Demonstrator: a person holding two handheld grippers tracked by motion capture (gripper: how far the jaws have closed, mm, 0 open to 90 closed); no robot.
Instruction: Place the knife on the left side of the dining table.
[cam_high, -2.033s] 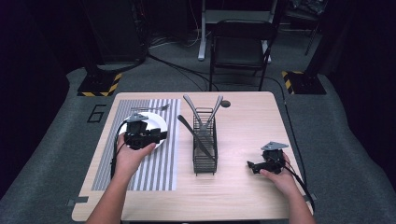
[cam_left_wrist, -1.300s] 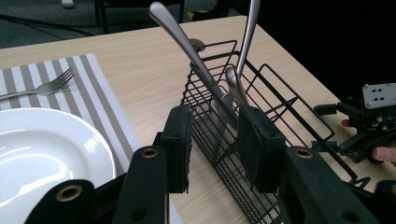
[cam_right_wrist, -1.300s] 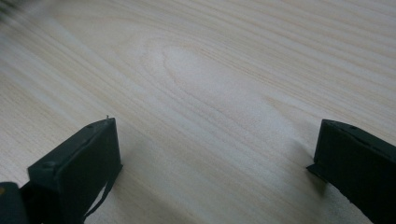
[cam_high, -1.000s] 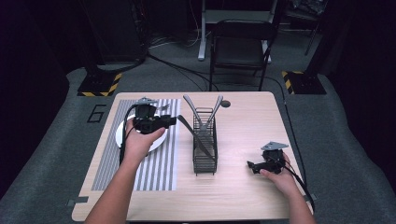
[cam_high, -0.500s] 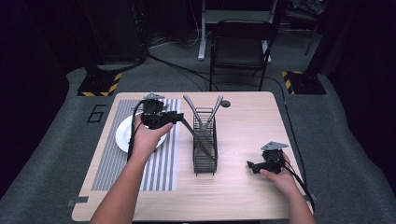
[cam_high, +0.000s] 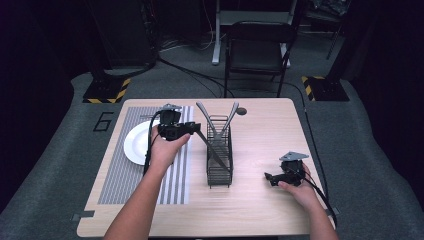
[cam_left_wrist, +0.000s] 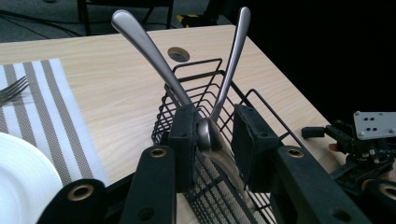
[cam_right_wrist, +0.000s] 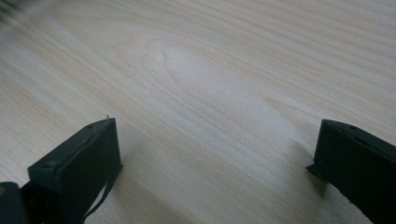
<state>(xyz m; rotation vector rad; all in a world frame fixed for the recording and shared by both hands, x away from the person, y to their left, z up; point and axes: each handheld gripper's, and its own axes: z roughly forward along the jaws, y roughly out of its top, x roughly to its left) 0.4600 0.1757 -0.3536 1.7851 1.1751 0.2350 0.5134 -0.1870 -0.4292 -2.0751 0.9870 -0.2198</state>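
A black wire caddy (cam_high: 220, 160) stands mid-table with two steel handles crossing upright in it (cam_left_wrist: 140, 37). A third steel utensil (cam_high: 212, 150) leans out of the caddy to the left. My left gripper (cam_high: 195, 128) points right at its upper end. In the left gripper view that handle end (cam_left_wrist: 208, 134) lies between the jaws of the left gripper (cam_left_wrist: 212, 135), against the left pad (cam_left_wrist: 182, 135), with a gap to the right pad. The jaws have just been closing. My right gripper (cam_high: 270, 178) rests on the table at the right, open over bare wood (cam_right_wrist: 215, 144).
A white plate (cam_high: 136, 145) lies on a striped placemat (cam_high: 120, 175) at the left, with a fork (cam_left_wrist: 11, 91) beyond it. The table has a round hole (cam_high: 241, 111) near its far edge. A black chair (cam_high: 257, 55) stands behind the table.
My left gripper moved right from over the plate to the caddy and now straddles the leaning utensil's handle end. The right gripper stayed still.
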